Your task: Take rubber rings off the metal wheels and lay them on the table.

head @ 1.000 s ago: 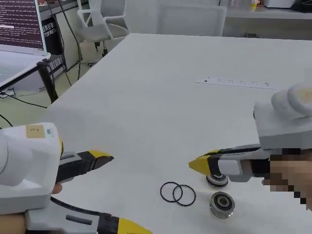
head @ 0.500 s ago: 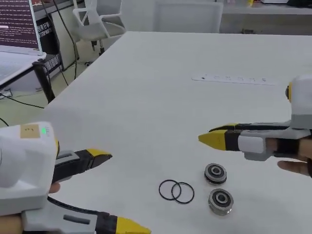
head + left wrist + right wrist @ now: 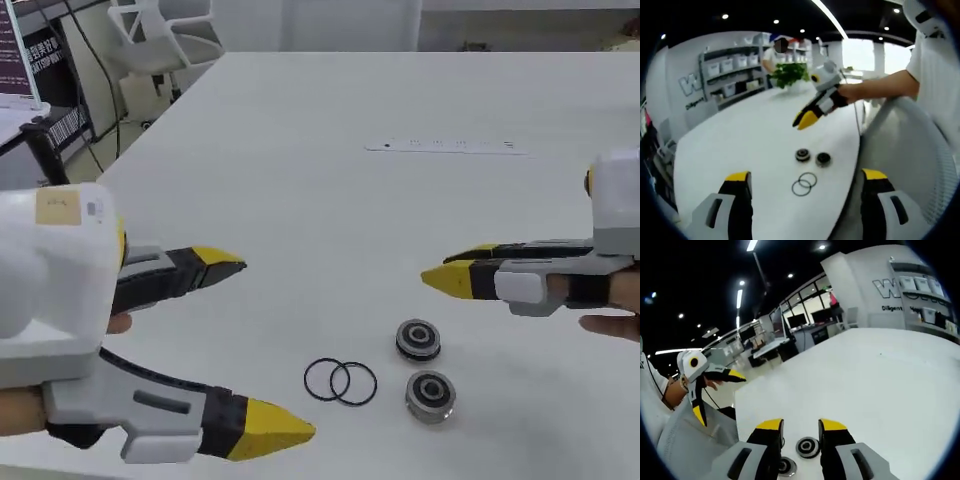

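Two black rubber rings (image 3: 340,382) overlap on white bench (image 3: 330,190) beside round metal wheels (image 3: 418,340); left gripper (image 3: 272,348) jaws wide open. Right gripper (image 3: 438,268) jaws barely apart, empty

My left gripper (image 3: 278,348) and right gripper (image 3: 440,277) have white bodies, black jaws, yellow tips; my shirt (image 3: 936,95) is white.

Right gripper view, 6 o'clock: a jaw half hides one wheel (image 3: 786,466). Head view, 3 o'clock: right gripper (image 3: 436,270) cropped.
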